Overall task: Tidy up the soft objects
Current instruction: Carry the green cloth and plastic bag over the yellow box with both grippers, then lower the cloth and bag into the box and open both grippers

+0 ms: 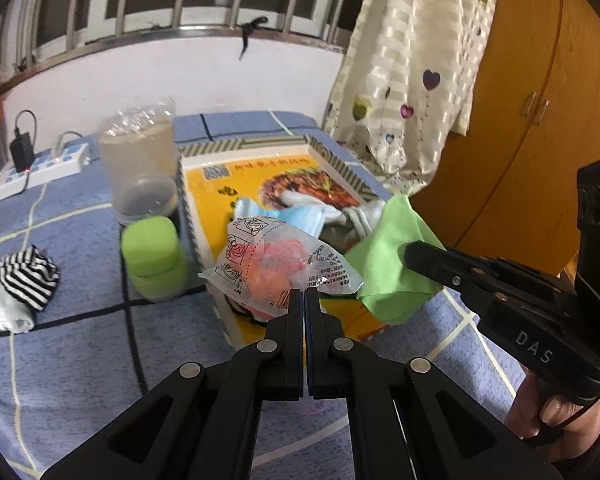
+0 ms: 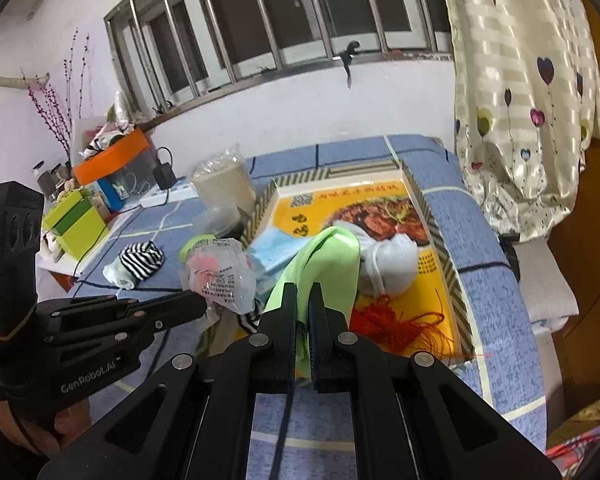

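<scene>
Striped sock [image 1: 26, 280] lies on blue bed cover, well left of box tray [image 1: 332, 152]. Green sponge [image 1: 152, 254] just left of tray. My left gripper [image 1: 304, 292] clamped on plastic packet [image 1: 276, 264] over tray's near edge. My right gripper [image 2: 303, 286] pinches green cloth [image 2: 328, 256] over tray; white sock [image 2: 392, 264], red cord [image 2: 392, 326] inside tray.

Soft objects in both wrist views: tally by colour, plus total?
Green: 2, the green cloth and the green sponge block
Blue: 1, the light blue face mask
White: 1, the white sock bundle
Red: 1, the red tasselled cord knot
Black-and-white striped: 1, the striped sock
Pink: 1, the clear plastic bag with pink contents
Total: 7
</scene>
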Demonstrator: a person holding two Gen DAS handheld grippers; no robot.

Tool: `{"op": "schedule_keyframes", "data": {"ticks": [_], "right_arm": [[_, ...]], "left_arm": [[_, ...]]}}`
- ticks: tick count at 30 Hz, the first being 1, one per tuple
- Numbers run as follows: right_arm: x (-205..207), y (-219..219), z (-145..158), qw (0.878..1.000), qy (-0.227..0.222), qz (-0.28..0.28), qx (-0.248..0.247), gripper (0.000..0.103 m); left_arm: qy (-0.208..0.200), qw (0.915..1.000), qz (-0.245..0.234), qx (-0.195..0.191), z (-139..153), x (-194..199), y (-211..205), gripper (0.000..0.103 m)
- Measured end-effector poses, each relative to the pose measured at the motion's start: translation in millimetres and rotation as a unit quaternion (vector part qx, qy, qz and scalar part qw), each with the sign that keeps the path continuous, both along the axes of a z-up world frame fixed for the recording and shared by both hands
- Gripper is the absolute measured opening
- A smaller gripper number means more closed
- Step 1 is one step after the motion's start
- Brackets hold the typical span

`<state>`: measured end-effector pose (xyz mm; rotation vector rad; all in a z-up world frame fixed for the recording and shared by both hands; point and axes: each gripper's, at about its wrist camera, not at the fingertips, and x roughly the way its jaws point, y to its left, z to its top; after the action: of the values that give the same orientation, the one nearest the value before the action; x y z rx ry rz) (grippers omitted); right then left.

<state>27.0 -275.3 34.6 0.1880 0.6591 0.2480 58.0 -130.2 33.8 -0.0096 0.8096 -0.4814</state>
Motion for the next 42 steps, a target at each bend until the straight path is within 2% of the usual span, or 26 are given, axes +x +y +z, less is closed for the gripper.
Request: {"op": "schedule_keyframes", "data": {"ticks": [12, 19, 25, 27, 30, 32, 36, 42], "right_arm": [[30, -14, -37, 0.999, 0.052, -0.011, 0.007, 0.005], [50, -21, -39, 0.999, 0.051, -0.017, 0.008, 0.005], [62, -29, -32, 0.999, 0.043, -0.026, 0.017, 0.005], [60, -29, -30, 0.999, 0.041, -0.027, 0.013, 0.008], [54, -25, -27, 0.999, 0.034, -0.026, 0.002, 0.024], [47, -21, -23, 0.999, 0.026, -0.024, -0.002, 0.041], [38, -20, -16, 0.999, 0.015, -0.027, -0.008, 0.042], [27, -19, -9, 0.999, 0.011, -0.033, -0.014, 0.042]], "left_arm": [[0.038, 0.9991, -0.016, 0.013, -31, 28, -23, 0.001], [0.036, 0.9991, -0.017, 0.012, -35, 50, -31, 0.001], [0.031, 0.9993, -0.022, -0.007, -30, 64, -35, 0.001], [0.027, 0.9992, -0.027, -0.014, -27, 62, -35, 0.002], [0.029, 0.9985, -0.041, -0.023, -23, 55, -35, 0.012], [0.029, 0.998, -0.049, -0.027, -21, 50, -36, 0.018], [0.027, 0.9979, -0.049, -0.032, -17, 41, -33, 0.024], [0.018, 0.9984, -0.043, -0.031, -11, 29, -29, 0.025]]}}
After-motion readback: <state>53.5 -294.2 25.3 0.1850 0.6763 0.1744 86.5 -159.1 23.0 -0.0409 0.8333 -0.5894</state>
